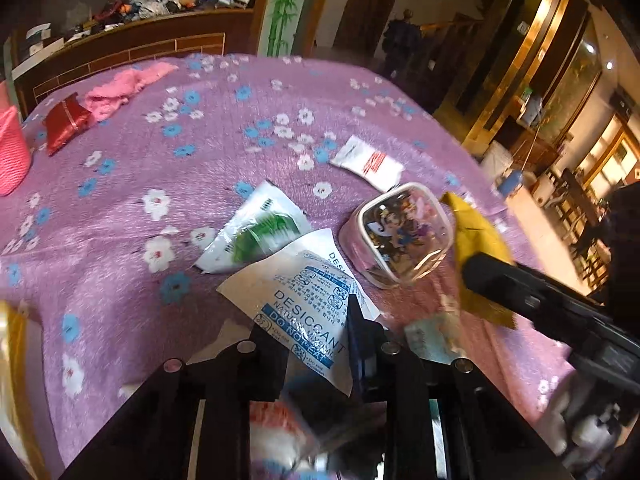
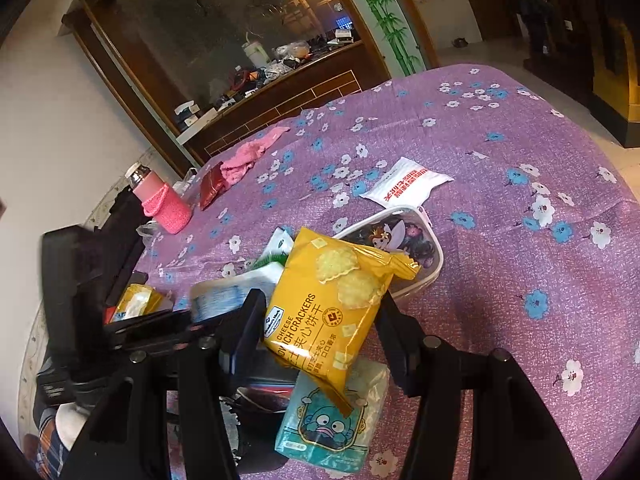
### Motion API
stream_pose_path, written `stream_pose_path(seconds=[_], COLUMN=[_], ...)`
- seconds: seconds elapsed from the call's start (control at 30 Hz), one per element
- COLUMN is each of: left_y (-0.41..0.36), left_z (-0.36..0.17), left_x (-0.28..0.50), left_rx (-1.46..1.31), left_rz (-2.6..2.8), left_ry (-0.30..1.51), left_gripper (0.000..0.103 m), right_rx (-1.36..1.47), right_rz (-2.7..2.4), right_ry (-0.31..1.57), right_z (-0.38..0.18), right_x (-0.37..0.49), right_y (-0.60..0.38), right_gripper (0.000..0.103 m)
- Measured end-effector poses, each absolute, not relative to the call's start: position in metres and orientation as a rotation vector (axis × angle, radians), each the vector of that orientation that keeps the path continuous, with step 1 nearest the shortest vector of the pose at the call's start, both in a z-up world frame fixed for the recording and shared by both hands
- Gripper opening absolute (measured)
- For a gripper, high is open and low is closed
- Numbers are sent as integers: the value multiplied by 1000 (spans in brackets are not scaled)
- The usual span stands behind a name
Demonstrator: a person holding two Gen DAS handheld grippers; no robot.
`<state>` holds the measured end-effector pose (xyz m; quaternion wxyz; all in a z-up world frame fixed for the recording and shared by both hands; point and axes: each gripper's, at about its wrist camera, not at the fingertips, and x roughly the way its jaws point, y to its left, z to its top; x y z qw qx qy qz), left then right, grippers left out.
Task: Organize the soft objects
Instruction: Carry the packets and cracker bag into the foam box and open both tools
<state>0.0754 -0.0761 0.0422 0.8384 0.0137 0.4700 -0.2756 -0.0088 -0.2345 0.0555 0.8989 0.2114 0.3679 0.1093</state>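
Note:
My left gripper (image 1: 310, 320) is shut on a white desiccant packet (image 1: 296, 300) with blue print, held a little above the purple flowered tablecloth (image 1: 132, 168). My right gripper (image 2: 320, 308) is shut on a yellow cheese cracker packet (image 2: 332, 300), which stands up between its fingers. In the left wrist view that yellow packet (image 1: 476, 236) shows at the right, with one black finger (image 1: 496, 276) of the right gripper in front of it. A tissue pack (image 2: 332, 420) with a blue cartoon lies beneath the cracker packet.
On the cloth lie a green and white sachet (image 1: 256, 232), a cartoon-printed clear pouch (image 1: 400, 232) and a white packet with red print (image 1: 368, 162). Far left are a red pouch (image 1: 66, 120), a pink cloth (image 1: 120, 86) and a pink-sleeved bottle (image 2: 164, 200).

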Motion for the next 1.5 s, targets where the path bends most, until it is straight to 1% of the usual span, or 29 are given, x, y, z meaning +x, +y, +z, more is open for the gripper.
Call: stream_pose_path(seconds=[0.23, 0.37, 0.7, 0.87, 1.03, 1.4, 1.5], left_y=[-37, 6, 130, 186, 215, 241, 242], left_z=[85, 107, 125, 119, 110, 70, 57], left_x=[37, 3, -62, -71, -67, -76, -77], left_rx=[-33, -68, -175, -235, -257, -201, -161], left_rz=[-582, -560, -364, -261, -186, -80, -62], left_ry=[881, 824, 749, 730, 731, 785, 813], left_gripper=[25, 25, 25, 25, 25, 26, 28], right_rx=[459, 442, 381, 316, 248, 102, 62], right_rz=[272, 277, 337, 379, 454, 656, 684], right_ry=[732, 722, 703, 698, 717, 822, 861], right_z=[62, 65, 90, 109, 120, 107, 98], right_x=[-14, -17, -42, -58, -63, -56, -47], right_y=[-231, -224, -187, -157, -108, 30, 66], right_gripper=[54, 54, 54, 54, 54, 55, 55])
